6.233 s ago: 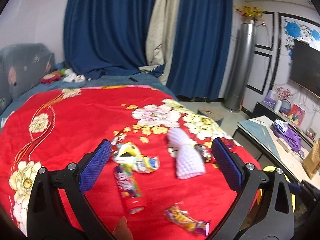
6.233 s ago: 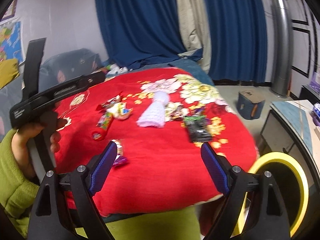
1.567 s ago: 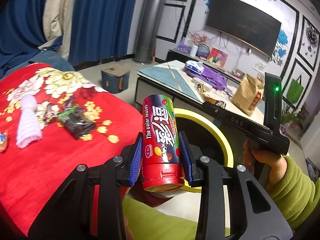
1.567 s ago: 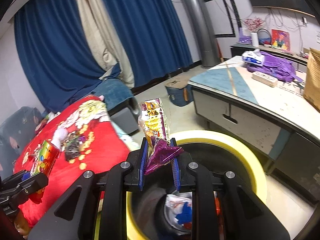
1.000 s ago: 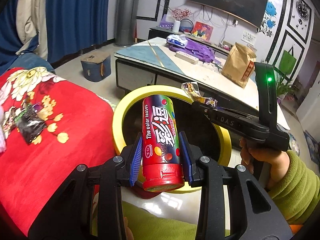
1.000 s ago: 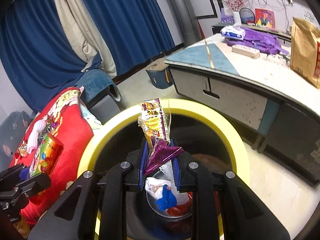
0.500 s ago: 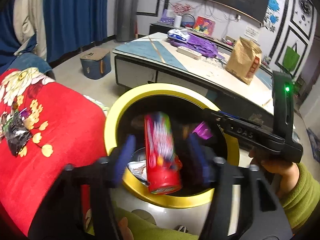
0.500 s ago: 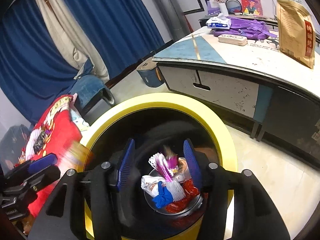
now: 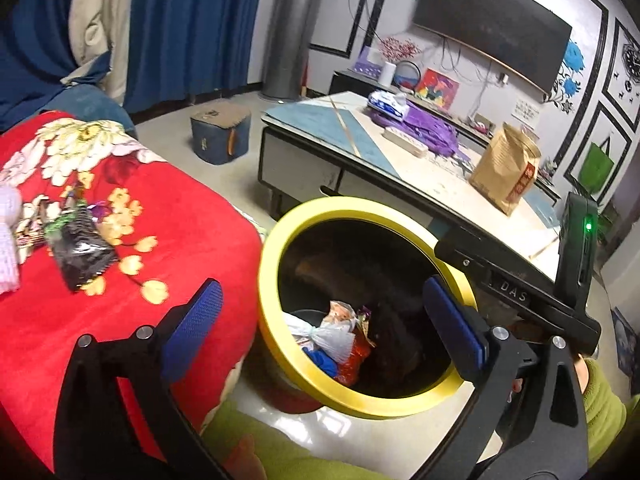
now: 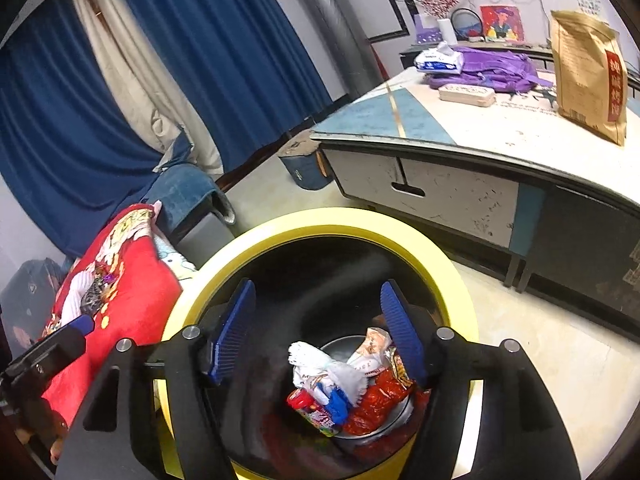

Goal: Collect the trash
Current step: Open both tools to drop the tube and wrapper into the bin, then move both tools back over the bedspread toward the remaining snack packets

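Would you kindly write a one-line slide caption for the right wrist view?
Right gripper, jaws just opened and empty, above the yellow-rimmed bin holding the candy tube and wrappers.

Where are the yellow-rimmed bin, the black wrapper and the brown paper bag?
yellow-rimmed bin [image 9: 276, 240], left wrist view, on its rim
black wrapper [image 9: 82, 250], left wrist view, on its middle
brown paper bag [image 10: 580, 64], right wrist view, on its front

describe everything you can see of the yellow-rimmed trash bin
The trash bin is round, with a thick, smooth yellow rim and a dark interior. It stands upright and open on the pale floor between the red blanket and the low table. Crumpled wrappers and a red candy tube lie piled at its bottom. Both grippers hover over it, fingers empty.
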Tool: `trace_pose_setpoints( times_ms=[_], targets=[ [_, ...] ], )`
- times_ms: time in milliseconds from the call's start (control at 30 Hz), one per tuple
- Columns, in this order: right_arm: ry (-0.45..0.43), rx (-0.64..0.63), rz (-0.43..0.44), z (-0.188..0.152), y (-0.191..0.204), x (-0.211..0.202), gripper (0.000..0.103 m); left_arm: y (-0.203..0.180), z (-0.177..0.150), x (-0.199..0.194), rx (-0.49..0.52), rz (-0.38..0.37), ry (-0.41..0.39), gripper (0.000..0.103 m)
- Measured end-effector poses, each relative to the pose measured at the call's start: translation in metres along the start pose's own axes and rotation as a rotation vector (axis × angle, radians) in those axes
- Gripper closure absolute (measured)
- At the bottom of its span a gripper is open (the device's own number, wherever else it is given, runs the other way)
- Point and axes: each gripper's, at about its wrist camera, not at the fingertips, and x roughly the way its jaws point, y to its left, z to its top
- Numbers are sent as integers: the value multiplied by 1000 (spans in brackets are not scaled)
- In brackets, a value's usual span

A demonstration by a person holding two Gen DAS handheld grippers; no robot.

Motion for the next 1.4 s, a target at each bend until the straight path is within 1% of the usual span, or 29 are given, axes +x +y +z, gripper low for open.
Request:
trace_pose_setpoints(
  times_ms=[200,300,533,767,967,1167,1400],
  targets=[
    [-7,-36,17,1,13,-3,38,6,1,-20,12,45,-48,11],
    [-14,-55,27,1,22,-7,36,10,2,-31,7,63,-78,11],
    [-23,-94,48,3,40,-16,35,21,4,-52,-7,108,-131,11],
    [-5,-156,70,1,67,-22,33,39,7,-79,-51,142,-193,11],
    [4,-212,85,-4,89,-27,33,52,5,-96,-94,165,-227,11],
    [5,-271,106,-6,114,-33,29,68,0,-116,-138,193,-273,11],
    [36,-349,171,-10,152,-31,29,96,-6,-133,-215,252,-309,11]
  ],
)
